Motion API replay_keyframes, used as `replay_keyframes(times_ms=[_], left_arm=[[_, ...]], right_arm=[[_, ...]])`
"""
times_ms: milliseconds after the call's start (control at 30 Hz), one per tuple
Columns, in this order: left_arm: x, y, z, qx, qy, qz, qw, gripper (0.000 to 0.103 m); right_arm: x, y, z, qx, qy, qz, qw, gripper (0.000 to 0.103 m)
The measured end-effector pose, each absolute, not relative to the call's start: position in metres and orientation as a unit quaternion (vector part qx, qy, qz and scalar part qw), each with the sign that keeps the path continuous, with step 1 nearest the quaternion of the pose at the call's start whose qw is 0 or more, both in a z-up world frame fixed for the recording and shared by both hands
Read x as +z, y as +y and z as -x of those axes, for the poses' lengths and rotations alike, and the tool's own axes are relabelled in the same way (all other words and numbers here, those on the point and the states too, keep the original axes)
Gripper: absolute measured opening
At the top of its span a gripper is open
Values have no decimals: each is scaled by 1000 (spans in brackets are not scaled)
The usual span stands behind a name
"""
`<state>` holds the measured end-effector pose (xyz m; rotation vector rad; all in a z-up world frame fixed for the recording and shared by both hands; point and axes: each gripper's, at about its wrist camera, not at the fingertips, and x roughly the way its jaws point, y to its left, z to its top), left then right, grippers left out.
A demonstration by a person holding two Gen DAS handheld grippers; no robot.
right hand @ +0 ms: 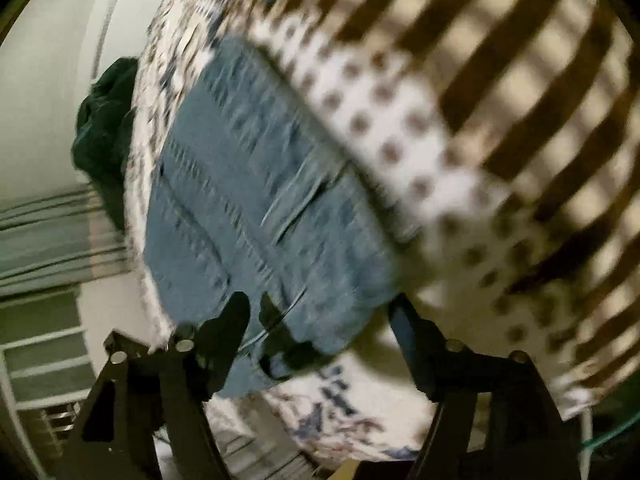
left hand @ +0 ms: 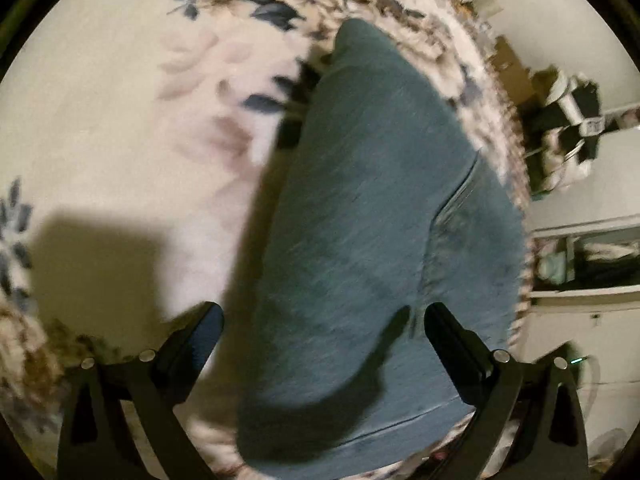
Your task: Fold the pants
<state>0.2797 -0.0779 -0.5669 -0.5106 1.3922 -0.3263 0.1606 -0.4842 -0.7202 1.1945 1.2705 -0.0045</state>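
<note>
Blue denim pants (left hand: pixel 360 208) lie flat on a white bedspread with blue and brown flowers (left hand: pixel 120 120). In the left wrist view my left gripper (left hand: pixel 320 316) is open above the near end of the pants, its fingers (left hand: pixel 200 328) spread to either side and holding nothing. In the right wrist view the pants (right hand: pixel 248 184) lie on the bed with a seam and a pocket showing. My right gripper (right hand: pixel 316 312) is open above their near edge and holds nothing. Both views are blurred by motion.
A striped and dotted pillow or cover (right hand: pixel 500 120) lies right of the pants. A dark green cloth (right hand: pixel 104 128) hangs at the bed's left edge. Shelves and clutter (left hand: pixel 568 120) stand beyond the bed's right edge.
</note>
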Motion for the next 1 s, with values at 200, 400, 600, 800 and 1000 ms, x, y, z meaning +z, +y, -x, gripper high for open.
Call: replay_keyframes(times_ms=[200, 400, 600, 800, 1000], left_arm=[[-582, -74, -307, -178, 615, 284, 714, 103], [-592, -74, -316, -197, 611, 297, 707, 103], [-591, -73, -314, -210, 611, 298, 703, 103], [-580, -77, -314, -250, 586, 295, 712, 81], [-560, -75, -304, -266, 564, 281, 730, 30]], right_arm=[[-749, -454, -178, 34, 517, -556, 650, 83], [-743, -454, -181, 55, 425, -623, 654, 85], [-747, -436, -197, 47, 483, -545, 684, 85], [-746, -433, -196, 43, 451, -576, 680, 82], [-724, -416, -194, 29, 450, -545, 707, 40]])
